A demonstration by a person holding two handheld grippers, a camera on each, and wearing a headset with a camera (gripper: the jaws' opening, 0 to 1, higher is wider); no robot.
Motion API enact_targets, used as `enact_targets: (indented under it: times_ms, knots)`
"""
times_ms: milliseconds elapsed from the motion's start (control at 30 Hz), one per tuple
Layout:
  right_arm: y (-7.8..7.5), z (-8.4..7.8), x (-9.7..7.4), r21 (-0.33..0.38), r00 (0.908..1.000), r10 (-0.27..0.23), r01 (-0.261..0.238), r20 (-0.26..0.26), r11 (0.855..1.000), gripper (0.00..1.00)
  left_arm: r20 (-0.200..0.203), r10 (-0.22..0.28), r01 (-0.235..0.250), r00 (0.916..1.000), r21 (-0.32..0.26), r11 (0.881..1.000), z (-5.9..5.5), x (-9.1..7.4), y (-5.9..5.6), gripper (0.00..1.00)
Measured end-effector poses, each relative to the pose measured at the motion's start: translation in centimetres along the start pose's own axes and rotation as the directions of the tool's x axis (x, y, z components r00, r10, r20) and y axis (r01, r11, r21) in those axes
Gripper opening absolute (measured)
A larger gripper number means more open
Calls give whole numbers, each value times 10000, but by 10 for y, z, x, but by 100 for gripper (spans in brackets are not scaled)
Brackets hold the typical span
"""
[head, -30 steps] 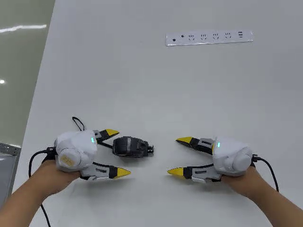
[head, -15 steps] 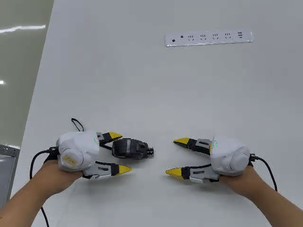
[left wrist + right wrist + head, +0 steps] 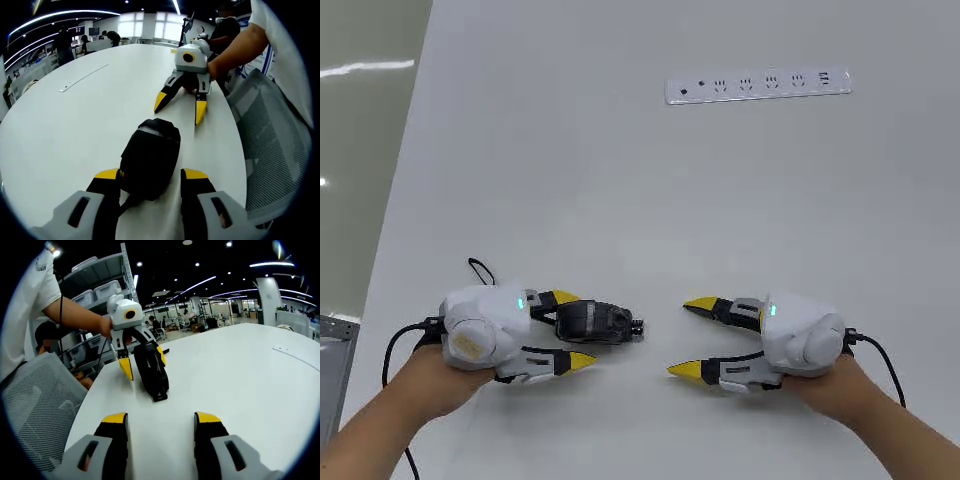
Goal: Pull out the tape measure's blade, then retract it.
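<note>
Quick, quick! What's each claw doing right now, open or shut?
Left gripper: open, jaws either side of the tape measure.
Right gripper: open, holding nothing.

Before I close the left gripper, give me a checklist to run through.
1. Tape measure sits between the left gripper's jaws: ok.
2. Left gripper shut on the tape measure: not ok, jaws open.
3. Jaws touching the tape measure: cannot tell.
4. Right gripper open, ready for the blade tip: ok.
5. Blade tip faces the right gripper: ok.
</note>
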State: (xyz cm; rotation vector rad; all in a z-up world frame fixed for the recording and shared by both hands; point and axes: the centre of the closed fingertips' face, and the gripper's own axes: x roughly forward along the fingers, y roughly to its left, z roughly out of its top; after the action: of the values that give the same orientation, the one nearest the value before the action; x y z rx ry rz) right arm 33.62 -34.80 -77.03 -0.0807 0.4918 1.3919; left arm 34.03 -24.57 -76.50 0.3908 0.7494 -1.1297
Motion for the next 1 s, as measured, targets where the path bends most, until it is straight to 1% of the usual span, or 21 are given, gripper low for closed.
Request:
enact_targets:
  times_ms: [100, 233, 333, 400, 833, 933, 1000]
  knots:
    - [1, -1, 0, -12, 10000, 25, -25, -25, 10000, 53, 7, 46, -46, 10000, -21, 10000, 0, 0, 2, 41]
    - [0, 0, 0, 30, 10000, 31, -31, 10, 10000, 53, 158, 89, -87, 9998, -90, 9999, 4, -1, 4, 38]
    - [1, -1, 0, 23, 10000, 46, -46, -5, 10000, 53, 95, 129, -129, 9999, -8, 9999, 3, -1, 6, 35]
    - [1, 0, 1, 46, 10000, 68, -68, 18, 10000, 52, 127, 110, -110, 9999, -63, 9999, 4, -1, 7, 34]
    - [0, 1, 0, 50, 10000, 16, -16, 55, 10000, 52, 81, 103, -104, 9999, 136, 9999, 4, -1, 6, 33]
    - [-2, 2, 1, -93, 9999, -58, 59, 116, 9999, 52, 64, 102, -103, 9999, 135, 9999, 4, -1, 6, 33]
    - [-2, 4, 4, -124, 9998, -57, 59, 165, 9999, 52, -57, 76, -75, 10000, 157, 9998, 4, -1, 6, 33]
